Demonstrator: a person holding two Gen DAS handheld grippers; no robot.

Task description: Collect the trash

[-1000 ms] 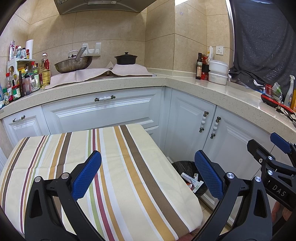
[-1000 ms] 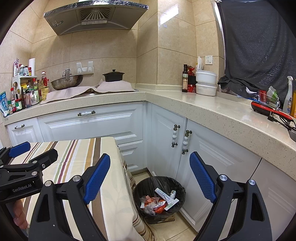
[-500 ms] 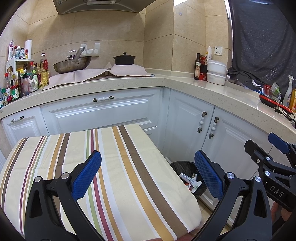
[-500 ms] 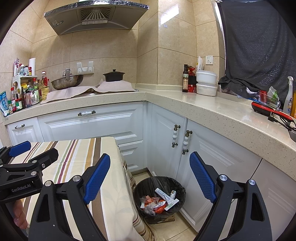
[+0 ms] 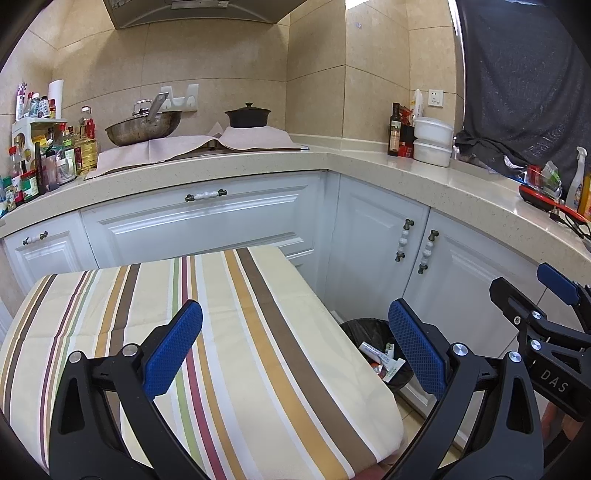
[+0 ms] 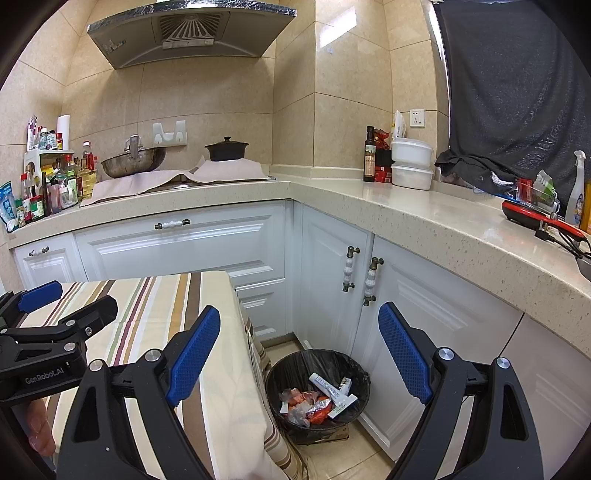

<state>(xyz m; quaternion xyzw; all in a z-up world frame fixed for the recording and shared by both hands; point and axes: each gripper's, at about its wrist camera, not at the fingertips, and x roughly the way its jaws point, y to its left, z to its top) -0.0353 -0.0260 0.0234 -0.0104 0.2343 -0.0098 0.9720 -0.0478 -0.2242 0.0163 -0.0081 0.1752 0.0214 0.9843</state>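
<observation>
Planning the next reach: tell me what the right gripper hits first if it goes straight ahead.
Probably the white cabinet doors above the trash bin. The open right gripper holds nothing; depth is uncertain.

I am working in a home kitchen. Around the corner countertop [image 6: 424, 218] I see a range hood [image 6: 192, 33] above it, a wok [image 6: 133, 162] and black pot [image 6: 226, 148] on it, white cabinets [image 6: 184, 247] beneath it, and condiment bottles [image 6: 51, 188] crowding its left end.
</observation>
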